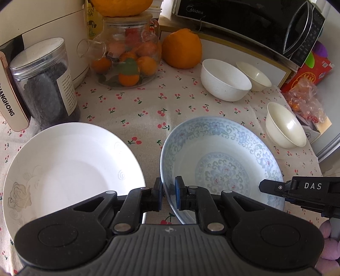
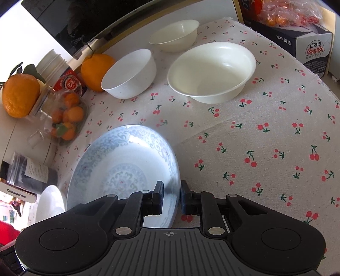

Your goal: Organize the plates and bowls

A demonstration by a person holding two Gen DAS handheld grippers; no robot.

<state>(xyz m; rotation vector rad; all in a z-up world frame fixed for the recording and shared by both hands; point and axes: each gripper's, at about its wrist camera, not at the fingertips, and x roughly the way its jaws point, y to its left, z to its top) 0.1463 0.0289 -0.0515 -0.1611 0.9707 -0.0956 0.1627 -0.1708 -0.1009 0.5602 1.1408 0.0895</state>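
A blue-patterned plate [image 1: 221, 161] lies on the cherry-print cloth; it also shows in the right wrist view [image 2: 123, 161]. My left gripper [image 1: 169, 195] straddles its left rim, jaws a little apart with the rim between the pads. My right gripper [image 2: 171, 197] straddles its right rim the same way, and its finger shows in the left wrist view [image 1: 274, 186]. A white plate [image 1: 70, 169] lies to the left. A white bowl [image 1: 225, 79] and two cream bowls [image 1: 254, 76] [image 1: 284, 125] stand behind.
A glass teapot of small oranges [image 1: 125, 55], a dark jar [image 1: 42, 85] and a large orange [image 1: 181, 48] stand at the back left. A microwave [image 1: 244, 19] sits behind. A boxed carton [image 2: 306, 48] and a plastic bag [image 1: 303, 99] lie at the right edge.
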